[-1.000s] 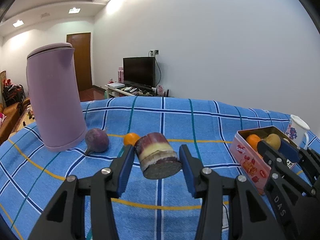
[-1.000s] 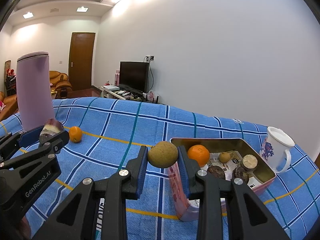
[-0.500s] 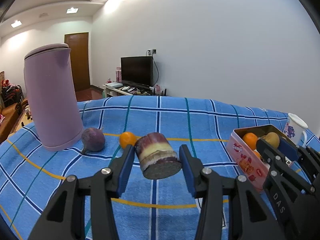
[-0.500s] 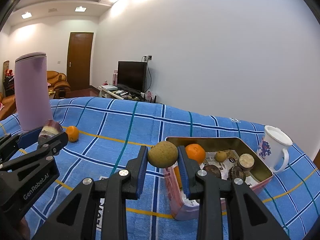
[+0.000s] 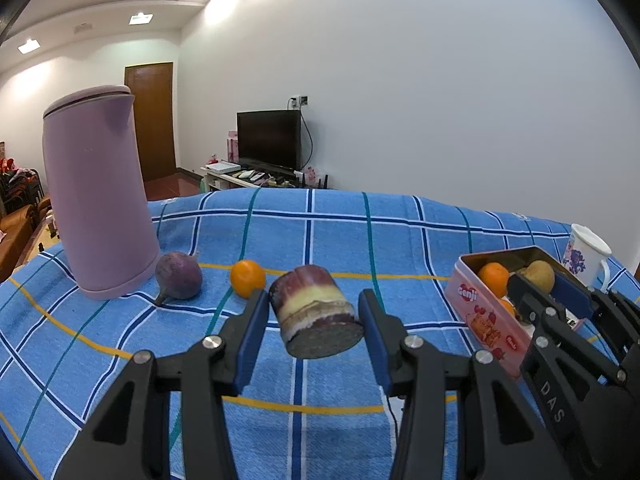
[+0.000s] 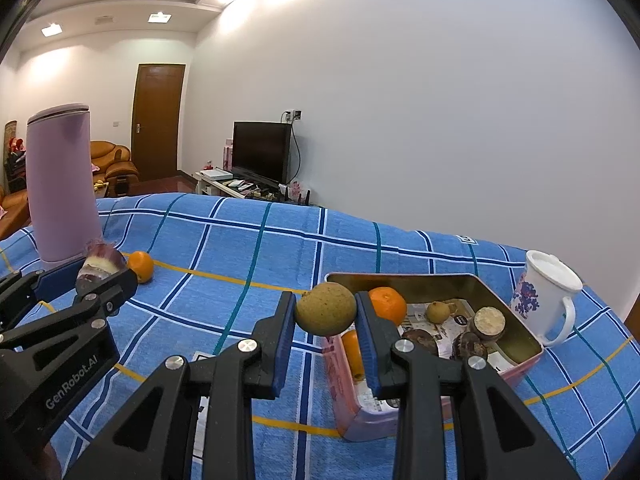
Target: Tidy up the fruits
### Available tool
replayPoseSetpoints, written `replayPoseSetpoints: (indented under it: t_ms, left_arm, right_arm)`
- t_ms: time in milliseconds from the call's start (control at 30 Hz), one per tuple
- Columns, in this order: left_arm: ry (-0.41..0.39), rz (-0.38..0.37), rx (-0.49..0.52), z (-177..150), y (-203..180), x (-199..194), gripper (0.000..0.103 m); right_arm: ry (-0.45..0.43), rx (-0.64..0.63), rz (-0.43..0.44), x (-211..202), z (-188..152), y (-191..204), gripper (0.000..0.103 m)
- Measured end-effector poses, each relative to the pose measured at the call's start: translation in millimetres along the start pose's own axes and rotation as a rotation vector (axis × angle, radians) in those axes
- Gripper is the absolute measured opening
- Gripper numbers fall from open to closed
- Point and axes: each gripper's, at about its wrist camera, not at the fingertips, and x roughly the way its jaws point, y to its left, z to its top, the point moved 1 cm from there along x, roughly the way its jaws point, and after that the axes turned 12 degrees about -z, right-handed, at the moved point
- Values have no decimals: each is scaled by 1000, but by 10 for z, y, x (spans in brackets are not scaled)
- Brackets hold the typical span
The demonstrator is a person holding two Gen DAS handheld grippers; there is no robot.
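My left gripper [image 5: 312, 320] is shut on a cut purple sugarcane piece [image 5: 316, 312] held above the blue checked cloth. My right gripper [image 6: 325, 320] is shut on a round brown-green fruit [image 6: 326, 309] at the near left corner of the pink tin box [image 6: 516, 364]. The box holds an orange [image 6: 387, 303], a small brown fruit [image 6: 438, 312] and several cane pieces. In the left wrist view the box [image 5: 480, 308] is at the right, with the right gripper [image 5: 536, 280] over it. A purple round fruit [image 5: 178, 275] and an orange [image 5: 247, 278] lie on the cloth.
A tall lilac kettle [image 5: 96, 208] stands at the left, also in the right wrist view [image 6: 60, 188]. A white flowered mug [image 6: 544, 298] stands right of the box. The left gripper [image 6: 100, 268] appears at the left of the right wrist view.
Both grippers have drifted right with their loads. The right gripper's fruit has come closer over the box's near corner. The grips are unchanged.
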Motion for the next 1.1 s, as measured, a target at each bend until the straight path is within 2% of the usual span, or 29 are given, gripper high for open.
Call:
replayPoseSetpoints:
  t_ms: [633,1100]
  left_arm:
    - [1,-8,20,-8,-73,13,48]
    - [0,-90,54,-2,-379,35,48]
  right_arm:
    - [-2,-4,-10,7,-9,-50,32]
    - [-8,-19,-83,81,-54,-373,32]
